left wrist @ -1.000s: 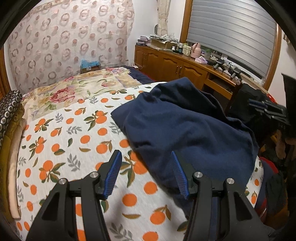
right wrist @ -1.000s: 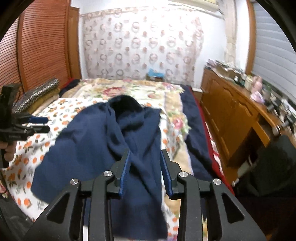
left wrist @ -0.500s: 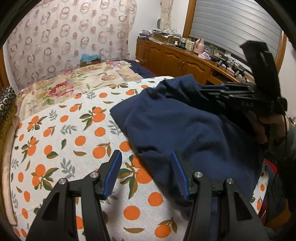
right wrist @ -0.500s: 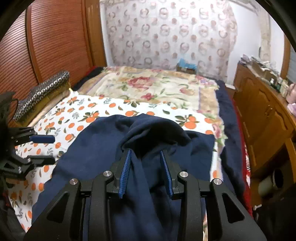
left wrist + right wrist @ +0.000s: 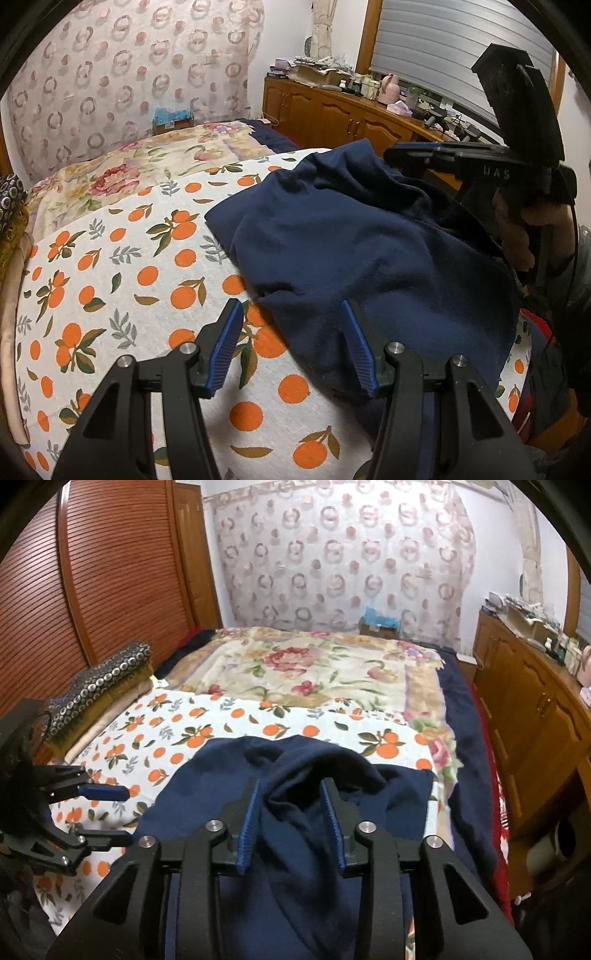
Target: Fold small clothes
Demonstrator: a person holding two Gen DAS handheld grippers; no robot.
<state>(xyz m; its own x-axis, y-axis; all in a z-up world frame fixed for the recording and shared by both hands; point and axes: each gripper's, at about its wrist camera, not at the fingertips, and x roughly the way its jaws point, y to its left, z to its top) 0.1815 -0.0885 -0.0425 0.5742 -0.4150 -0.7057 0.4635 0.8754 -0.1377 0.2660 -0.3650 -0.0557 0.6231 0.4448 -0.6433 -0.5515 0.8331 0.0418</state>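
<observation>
Swung over the navy garment [image 5: 291, 834], right gripper [image 5: 291, 825] is opening around its fold; left gripper [image 5: 291, 347] gapes empty.

Orange-print bedspread [image 5: 110, 295], wooden cabinets [image 5: 535, 709]

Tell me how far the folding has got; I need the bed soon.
Done: one fold looks made; the navy garment lies doubled on the orange-print sheet, still lumpy. In hand: the right gripper has a ridge of cloth between its opening jaws; the left gripper stands open at the garment's near edge, gripping nothing. Left: flatten it and fold again.
</observation>
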